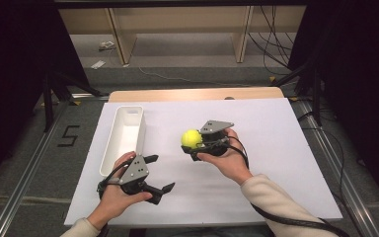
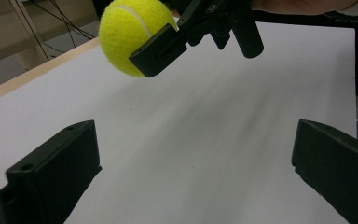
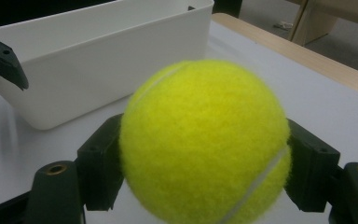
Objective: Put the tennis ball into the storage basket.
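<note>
We clamp yellow tennis ball (image 3: 205,142) between both jaws; white bin (image 3: 98,60) at 11 o'clock, on white tabletop (image 3: 317,98).

On the counter (image 1: 276,148) a long bin (image 1: 123,136) lies toward the left side, running front to back. To its right, near the middle and raised off the surface, the ball (image 1: 191,138) sits between the jaws of the right tool (image 1: 193,146). The left tool (image 1: 159,173) hangs nearer the front edge, just beside the bin's near end, left of and before the ball.
</note>
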`<state>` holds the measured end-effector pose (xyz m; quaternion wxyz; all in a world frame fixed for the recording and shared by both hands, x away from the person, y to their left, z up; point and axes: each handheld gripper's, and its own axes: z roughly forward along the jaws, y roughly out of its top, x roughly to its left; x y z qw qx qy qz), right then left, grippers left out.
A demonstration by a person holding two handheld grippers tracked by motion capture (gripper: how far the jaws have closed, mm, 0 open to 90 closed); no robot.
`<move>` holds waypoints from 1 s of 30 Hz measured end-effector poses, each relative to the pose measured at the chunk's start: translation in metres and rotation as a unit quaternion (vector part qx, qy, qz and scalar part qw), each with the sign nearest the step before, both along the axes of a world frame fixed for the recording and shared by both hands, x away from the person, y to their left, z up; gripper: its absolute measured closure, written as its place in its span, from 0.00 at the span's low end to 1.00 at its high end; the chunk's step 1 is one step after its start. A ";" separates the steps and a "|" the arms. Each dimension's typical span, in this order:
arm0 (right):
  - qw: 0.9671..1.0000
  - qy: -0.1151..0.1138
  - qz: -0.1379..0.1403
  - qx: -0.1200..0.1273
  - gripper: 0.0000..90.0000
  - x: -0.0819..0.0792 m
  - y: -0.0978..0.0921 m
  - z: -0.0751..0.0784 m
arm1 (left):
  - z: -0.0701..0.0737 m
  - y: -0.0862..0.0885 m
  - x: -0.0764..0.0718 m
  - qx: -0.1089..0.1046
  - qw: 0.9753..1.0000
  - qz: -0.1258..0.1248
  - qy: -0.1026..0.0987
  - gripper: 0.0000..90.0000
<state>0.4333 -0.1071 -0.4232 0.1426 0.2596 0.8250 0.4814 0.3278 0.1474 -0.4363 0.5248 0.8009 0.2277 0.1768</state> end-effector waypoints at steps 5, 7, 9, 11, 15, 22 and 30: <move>1.000 -0.003 0.001 0.002 0.30 0.001 0.002 0.001 | 0.000 0.000 0.000 0.000 1.000 0.000 0.000 0.00; 1.000 -0.001 0.002 0.002 0.30 0.001 0.003 0.001 | 0.000 0.000 0.000 0.000 1.000 0.000 0.001 0.00; 1.000 -0.001 0.003 0.002 0.30 0.001 0.004 0.002 | 0.000 0.000 0.000 0.001 1.000 0.000 0.001 0.00; 1.000 -0.002 0.003 0.004 0.30 0.001 0.005 0.001 | 0.000 0.000 0.000 0.001 1.000 -0.001 0.001 0.00; 1.000 0.001 0.007 0.002 0.30 0.001 0.008 0.000 | -0.001 0.000 0.000 0.001 1.000 -0.001 0.002 0.00; 1.000 0.002 0.010 0.005 0.30 0.002 0.015 0.001 | -0.001 0.000 0.000 0.000 1.000 -0.001 0.002 0.00; 1.000 0.002 0.012 0.007 0.30 0.003 0.020 0.002 | -0.001 0.000 0.000 0.001 1.000 -0.001 0.002 0.00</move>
